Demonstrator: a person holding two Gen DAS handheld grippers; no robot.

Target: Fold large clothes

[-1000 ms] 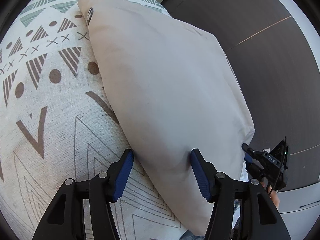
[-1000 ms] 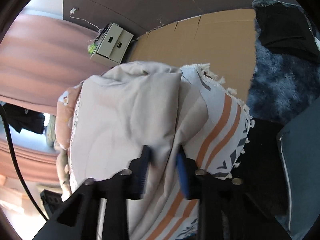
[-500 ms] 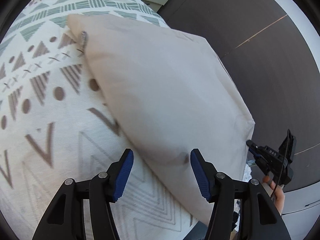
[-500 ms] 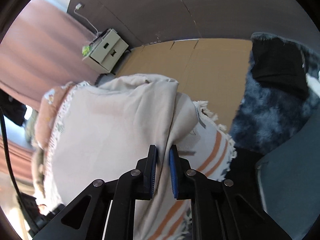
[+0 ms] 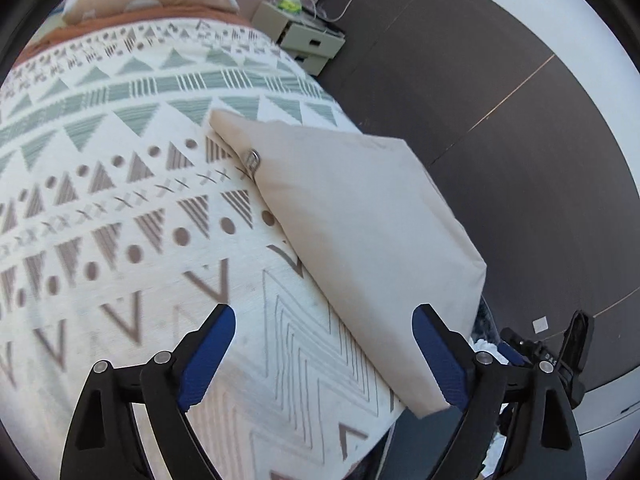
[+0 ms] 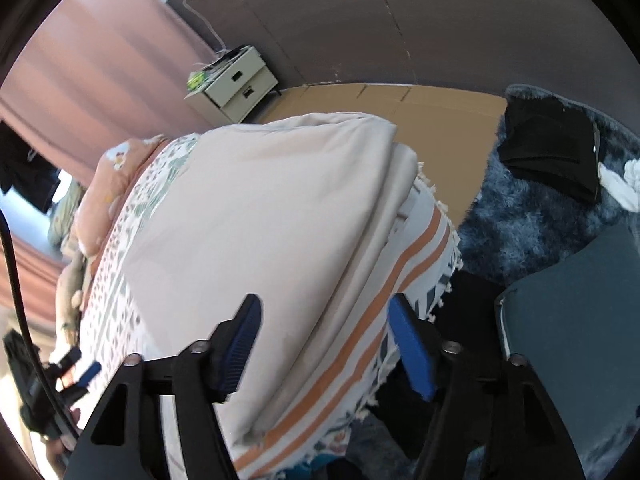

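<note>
left tongs [image 5: 324, 354]: jaws opening, wide, nothing between; were astride the garment's near edge a sec ago, now clear of it
right tongs [image 6: 322, 344]: jaws opening, were pinched on a fold half a sec ago, cloth now let go
beige garment [image 5: 360, 232]: folded, flat on patterned bed cover [image 5: 120, 240], ahead & right of left tongs; ahead of right tongs
change: both tongs let go & lifted back
meaning: this fold prob done; next fold or tidy edges
</note>
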